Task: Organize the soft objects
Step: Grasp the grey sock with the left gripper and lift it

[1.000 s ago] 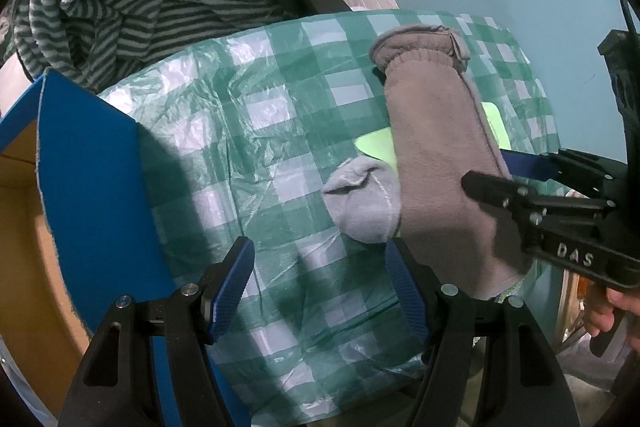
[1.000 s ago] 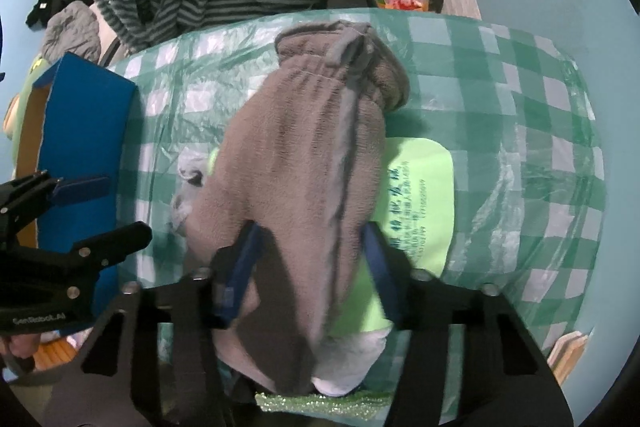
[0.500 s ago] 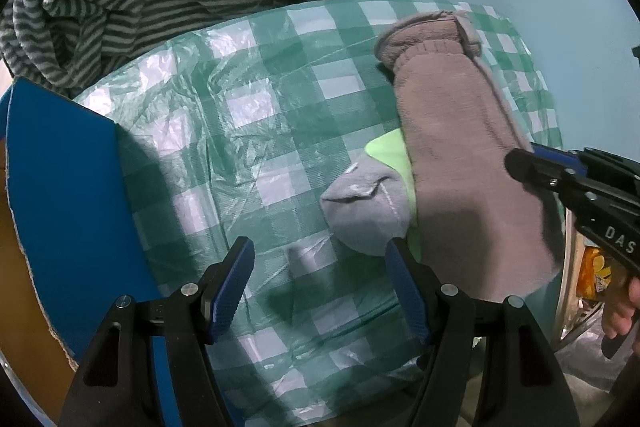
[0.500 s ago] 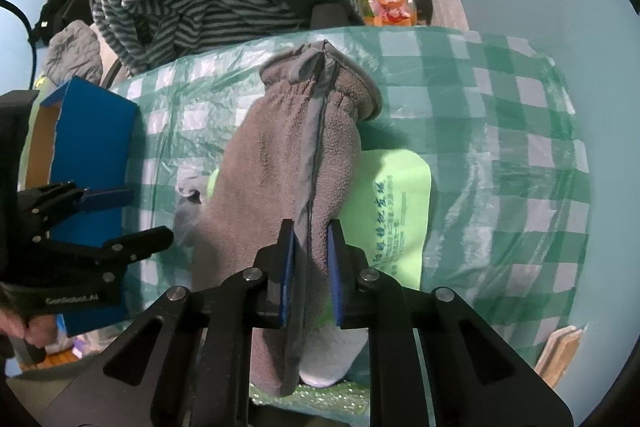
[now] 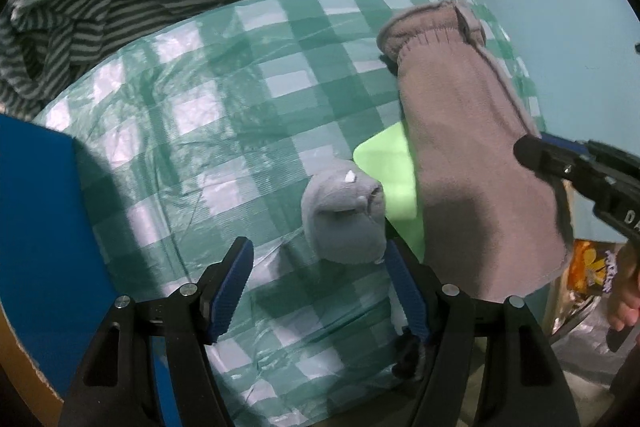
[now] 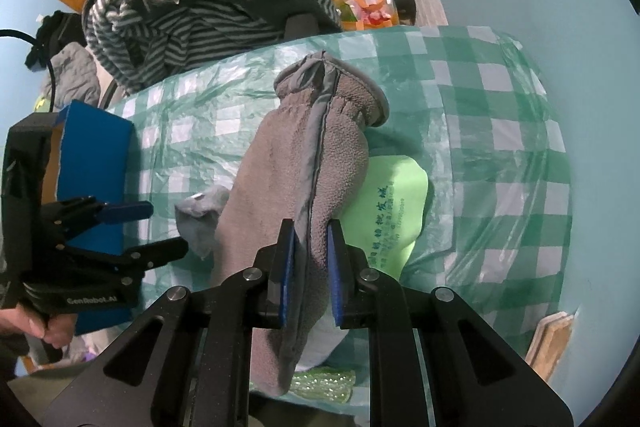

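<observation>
We find the right claw (image 6: 310,267) clamped tight on the lower part of the brown fleece glove (image 6: 304,163), which hangs partly lifted above the green label (image 6: 390,211). The left claw (image 5: 316,287) stands wide open, empty, with the grey sock (image 5: 342,219) just ahead of its right finger; whether they touch we cannot tell. Both soft items are on the desk's checked cover (image 5: 224,115). A blue box (image 6: 94,163) sits at the left edge, striped clothing (image 6: 180,31) behind.
</observation>
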The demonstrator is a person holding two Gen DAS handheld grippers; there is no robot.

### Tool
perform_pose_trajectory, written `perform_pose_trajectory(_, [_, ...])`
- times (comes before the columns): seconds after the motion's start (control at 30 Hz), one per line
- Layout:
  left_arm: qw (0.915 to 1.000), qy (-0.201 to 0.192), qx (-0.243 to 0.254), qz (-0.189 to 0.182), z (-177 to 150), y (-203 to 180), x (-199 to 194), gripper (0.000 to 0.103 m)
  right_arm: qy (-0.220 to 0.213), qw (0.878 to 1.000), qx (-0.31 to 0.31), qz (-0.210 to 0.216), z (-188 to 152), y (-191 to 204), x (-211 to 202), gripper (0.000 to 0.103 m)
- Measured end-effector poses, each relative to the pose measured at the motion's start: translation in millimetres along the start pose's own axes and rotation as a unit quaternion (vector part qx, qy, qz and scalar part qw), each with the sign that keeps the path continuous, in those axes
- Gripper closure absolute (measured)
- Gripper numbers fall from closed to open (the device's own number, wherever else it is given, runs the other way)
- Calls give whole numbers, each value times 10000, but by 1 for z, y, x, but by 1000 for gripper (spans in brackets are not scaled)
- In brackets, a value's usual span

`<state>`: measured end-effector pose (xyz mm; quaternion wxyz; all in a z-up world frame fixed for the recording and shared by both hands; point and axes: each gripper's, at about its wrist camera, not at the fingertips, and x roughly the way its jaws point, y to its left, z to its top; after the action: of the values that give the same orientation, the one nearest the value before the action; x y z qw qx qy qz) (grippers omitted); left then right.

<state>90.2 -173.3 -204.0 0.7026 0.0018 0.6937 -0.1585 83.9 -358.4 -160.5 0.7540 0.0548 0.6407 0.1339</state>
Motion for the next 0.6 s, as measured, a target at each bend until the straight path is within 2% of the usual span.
perform_pose_trajectory(0.07, [10000,-40,69,47,2,-3,6,23,1,10000,13,21,-1,-3,0,89])
perform_pose_trajectory(0.37, [9996,8,-56,273,11,-8,28,24,-149,9997,-108,131,-5,3,-8,89])
perform_pose_trajectory(0.47, [9998,-17,-81,204,10,-8,31,43,-183,9997,-126,137,-6,5,-10,89])
perform_pose_trajectory(0.53, [9998,-17,-90,166,10,-7,33,66,-221,9995,-149,169,-6,8,-14,89])
perform_pose_trajectory(0.6, [9998,-42,-108,178,10,-6,33,73,-245,9994,-184,178,-6,10,-16,89])
